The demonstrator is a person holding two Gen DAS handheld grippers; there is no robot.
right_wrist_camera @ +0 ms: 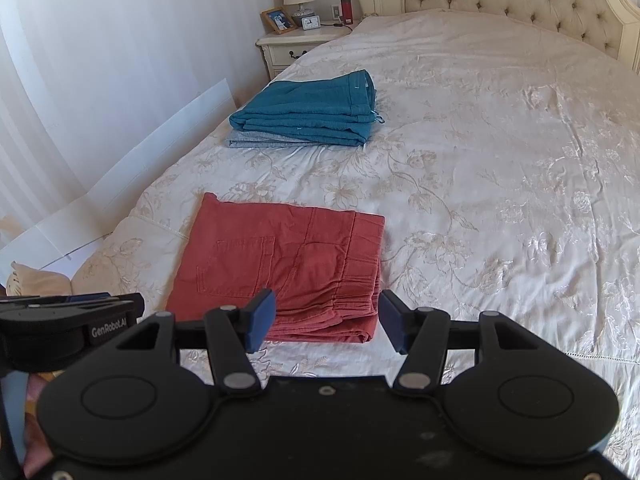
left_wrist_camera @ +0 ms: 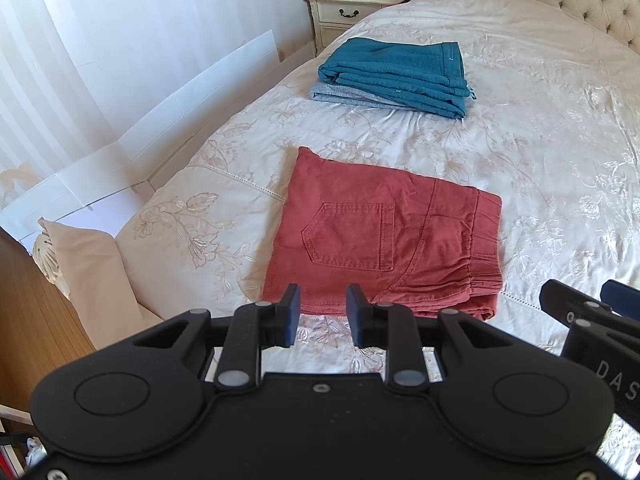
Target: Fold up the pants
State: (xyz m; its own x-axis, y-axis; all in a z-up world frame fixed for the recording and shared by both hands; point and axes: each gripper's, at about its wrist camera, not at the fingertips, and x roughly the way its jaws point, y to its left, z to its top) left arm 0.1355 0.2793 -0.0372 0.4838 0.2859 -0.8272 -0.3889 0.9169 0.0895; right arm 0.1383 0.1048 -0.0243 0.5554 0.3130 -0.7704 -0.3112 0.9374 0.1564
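the red pants [left_wrist_camera: 384, 240] lie folded into a compact rectangle on the bed [left_wrist_camera: 520, 140], back pocket up, waistband toward 3 o'clock in the left wrist view. both tools hang just short of the near edge: the left hand-held gripper [left_wrist_camera: 323, 312] has its jaws spread with nothing between them, and the right hand-held gripper [right_wrist_camera: 328, 322] stands spread wider, also empty, over the waistband corner.

what could go wrong — if either gripper pinches only the top layer at the near edge, lifting would likely peel the fold open; the loose stacked layers at the waistband corner look the likeliest to slip. dragging across the embroidered bedspread could also bunch it and skew the bundle.

room: at 12 o'clock sit the folded teal pants [left_wrist_camera: 394, 76] on a grey garment [left_wrist_camera: 344, 96], well apart from the red ones. the bed's edge runs at 9 o'clock, with a pillow [left_wrist_camera: 92, 264] below it; wide bare bedspread lies from 1 to 3 o'clock.
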